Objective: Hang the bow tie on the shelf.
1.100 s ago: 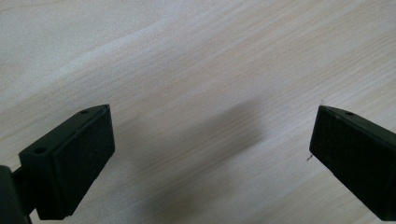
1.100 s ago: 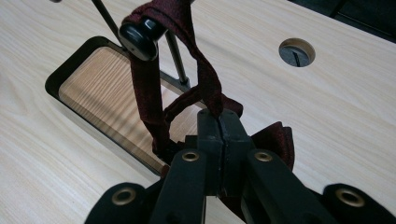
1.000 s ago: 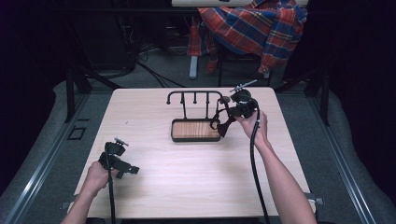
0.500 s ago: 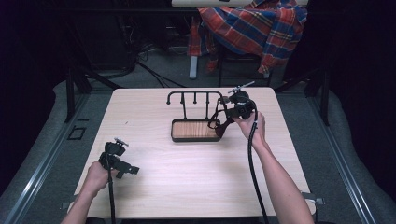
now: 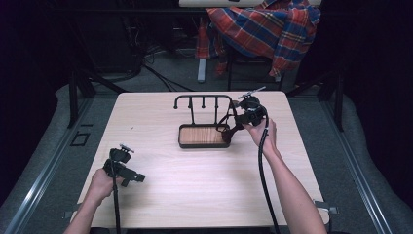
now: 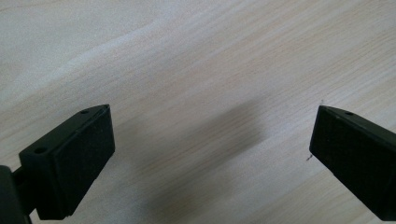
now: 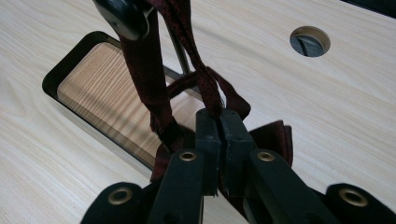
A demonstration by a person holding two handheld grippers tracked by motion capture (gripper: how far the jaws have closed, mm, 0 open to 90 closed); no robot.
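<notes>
— Clamping down hard, the right gripper (image 7: 218, 122) had its two black jaws pressed together on a dark red fabric strap (image 7: 205, 79), right in the lower middle of the right gripper view.

— And where did that strap run?

— Up from the pads toward the top left of that frame, where it draped over the black rounded end of a metal rack (image 7: 122, 16). A second band of the same cloth (image 7: 144, 74) hung down beside it, and more of it bunched just behind the jaws.

— What sat underneath?

— A black-rimmed tray with a wooden floor (image 7: 60, 70), on the left of that view. In the high view the tray (image 5: 181, 141) lay at the centre of the tabletop (image 5: 204, 195), the rack (image 5: 202, 97) arching over its far edge, and the right gripper (image 5: 234, 127) touched the tray's right end.

— The other hand?

— Low left of the high view, well apart from the tray, the left gripper (image 5: 134, 178) was held over the bare wood. In the left gripper view its jaws stood wide, nothing between the pads (image 6: 84, 154) but wood grain.
</notes>
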